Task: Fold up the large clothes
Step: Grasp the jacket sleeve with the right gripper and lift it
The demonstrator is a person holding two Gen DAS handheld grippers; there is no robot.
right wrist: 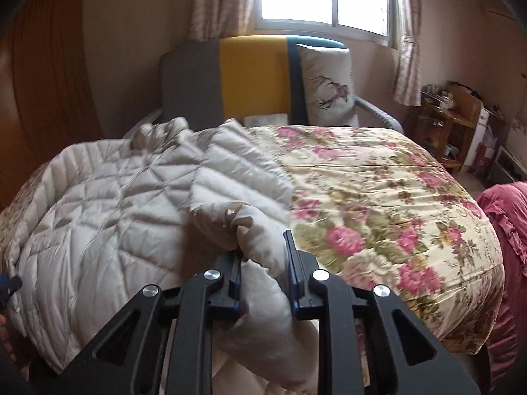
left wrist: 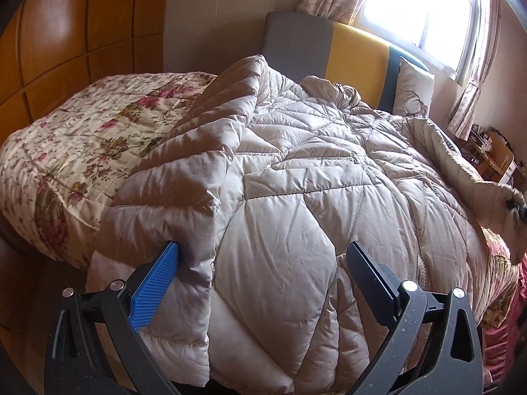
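Observation:
A large beige quilted down coat (left wrist: 296, 171) lies spread over the bed's floral cover (left wrist: 82, 138). My left gripper (left wrist: 263, 263) is open above the coat's near hem, its blue pad beside a folded-over flap at the left. My right gripper (right wrist: 263, 247) is shut on a bunched sleeve of the coat (right wrist: 253, 227), lifted off the floral cover (right wrist: 395, 197). The rest of the coat (right wrist: 108, 204) lies to its left. The right gripper's tip (left wrist: 517, 205) shows at the right edge of the left wrist view, holding that sleeve.
A grey, yellow and dark headboard (right wrist: 253, 79) and a deer-print pillow (right wrist: 329, 85) stand at the far end. A wooden wardrobe (left wrist: 66, 39) is left, a cluttered side table (right wrist: 451, 121) and pink bedding (right wrist: 504, 230) right.

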